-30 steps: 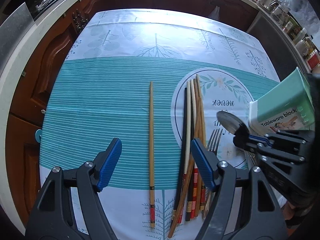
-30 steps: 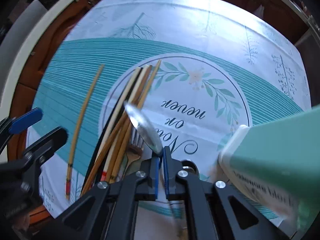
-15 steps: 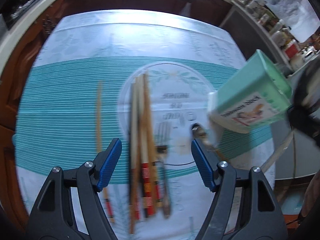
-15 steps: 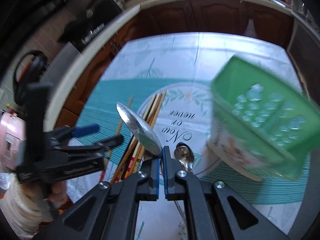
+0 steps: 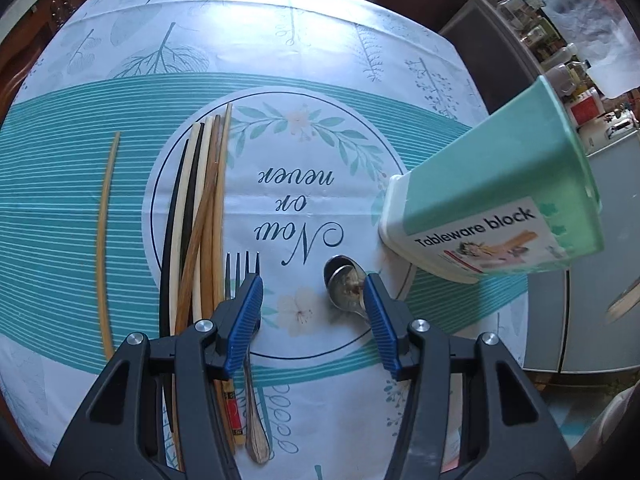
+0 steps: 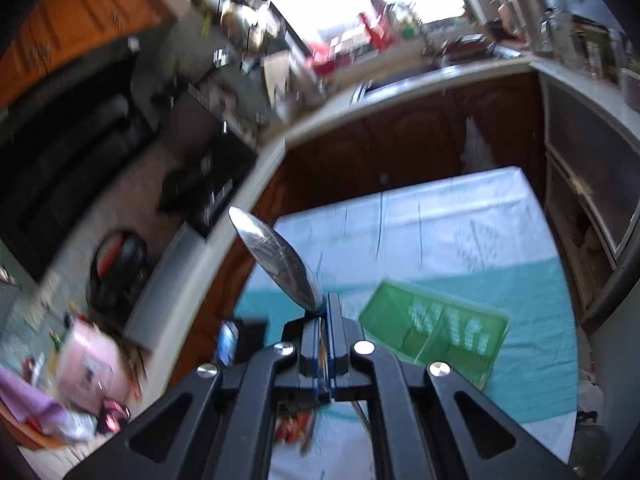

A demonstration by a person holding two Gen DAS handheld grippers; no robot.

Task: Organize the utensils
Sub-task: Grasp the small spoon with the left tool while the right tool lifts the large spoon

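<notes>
Tablecloth (image 5: 120,208): spread beneath my left gripper (image 5: 314,312), which hangs over it pitched down, jaws released wide, nothing between.
Tableware block (image 5: 492,204): mint holder, ahead-right of left jaws, standing on tablecloth; green opening (image 6: 436,332) below-right of my right gripper (image 6: 328,320).
Chopsticks (image 5: 196,216): bundle left of left jaws, long axes running away from me; single chopstick (image 5: 105,240) further left, apart.
Fork (image 5: 242,272): at left finger, tines pointing away.
Spoon on cloth (image 5: 344,284): bowl just inside right finger.
Right gripper: raised, tilted up, clenched on held spoon (image 6: 276,258), bowl pointing up-left.
</notes>
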